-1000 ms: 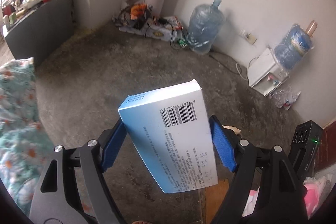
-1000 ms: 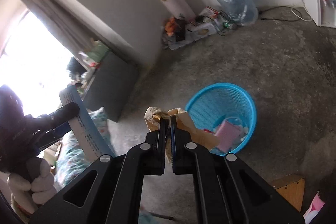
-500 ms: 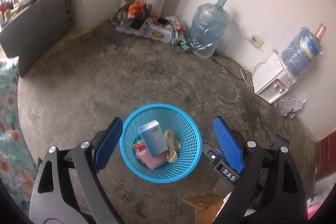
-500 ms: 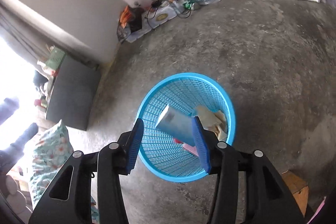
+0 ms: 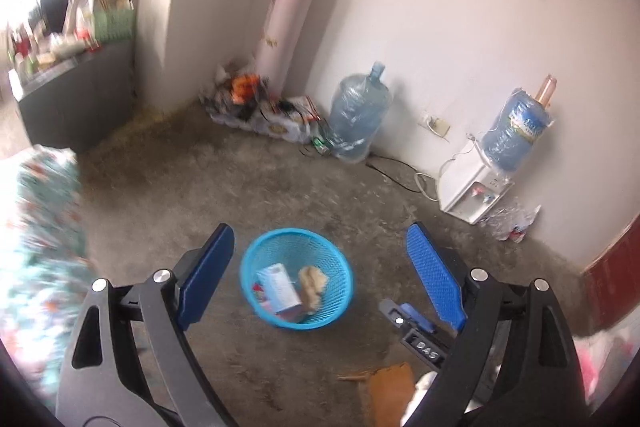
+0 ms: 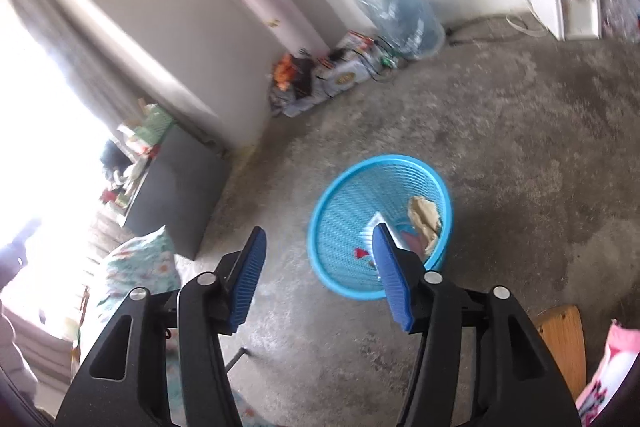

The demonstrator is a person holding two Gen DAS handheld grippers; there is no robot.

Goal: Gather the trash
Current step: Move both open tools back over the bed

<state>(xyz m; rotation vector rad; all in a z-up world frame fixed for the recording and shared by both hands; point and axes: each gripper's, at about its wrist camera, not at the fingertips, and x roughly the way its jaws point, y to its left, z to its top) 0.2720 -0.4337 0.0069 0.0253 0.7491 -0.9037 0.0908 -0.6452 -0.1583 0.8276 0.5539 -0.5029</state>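
Note:
A blue mesh basket (image 5: 256, 257) (image 6: 340, 195) stands on the concrete floor. Inside it lie a blue and white box (image 5: 280, 287), a crumpled tan paper (image 5: 313, 281) (image 6: 425, 217) and some pink and red scraps. My left gripper (image 5: 320, 273) hangs open above the basket, nothing between its blue pads. My right gripper (image 6: 320, 267) is to the left of the basket and above it; its jaws are opening and nothing is between them. The right gripper's black tip (image 5: 416, 331) shows at the lower right of the left wrist view.
Against the far wall: a water jug (image 5: 360, 119), a white dispenser (image 5: 472, 187) with a bottle on it, a rolled mat (image 5: 286, 27), a heap of cables and packs (image 5: 260, 107). A dark cabinet (image 5: 76, 99) and floral bedding (image 5: 36, 247) are at left. A wooden stool (image 6: 562, 343) is near.
The left gripper let go of the blue and white box and the right let go of the tan paper; both now lie in the basket. Both grippers then pulled up and back.

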